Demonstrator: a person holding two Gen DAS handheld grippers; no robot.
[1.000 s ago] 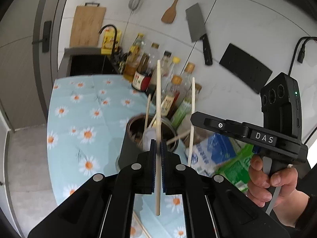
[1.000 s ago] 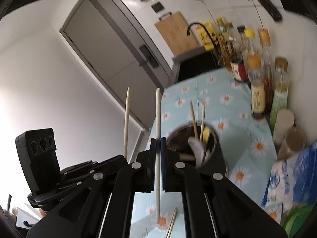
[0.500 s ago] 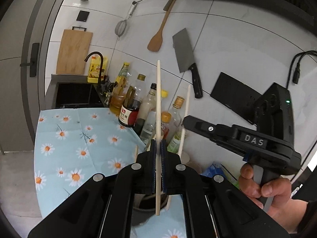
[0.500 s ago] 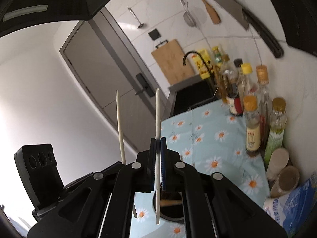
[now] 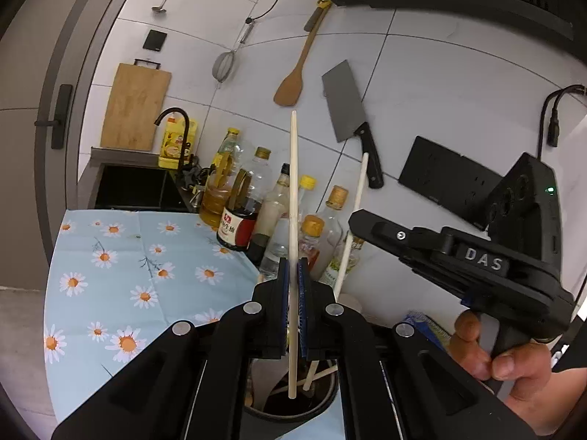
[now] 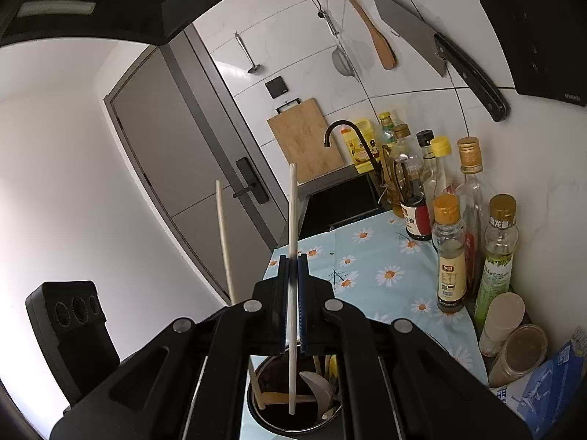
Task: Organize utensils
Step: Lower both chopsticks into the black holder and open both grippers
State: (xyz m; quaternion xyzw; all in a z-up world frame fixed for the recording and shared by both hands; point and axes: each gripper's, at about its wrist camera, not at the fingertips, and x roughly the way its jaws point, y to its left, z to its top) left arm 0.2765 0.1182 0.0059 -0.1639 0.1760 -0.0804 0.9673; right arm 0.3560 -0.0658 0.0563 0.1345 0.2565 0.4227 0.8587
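Over the holder [image 6: 293, 418], both clamped chopsticks [image 5: 292, 198] now hang lower

Matte black left gripper [image 5: 292, 275], blue-ribbed pads [image 5: 282, 293], silver screws along its linkages. The right gripper [image 5: 361, 220] reads "DAS" in white, green light glowing, three round sockets.
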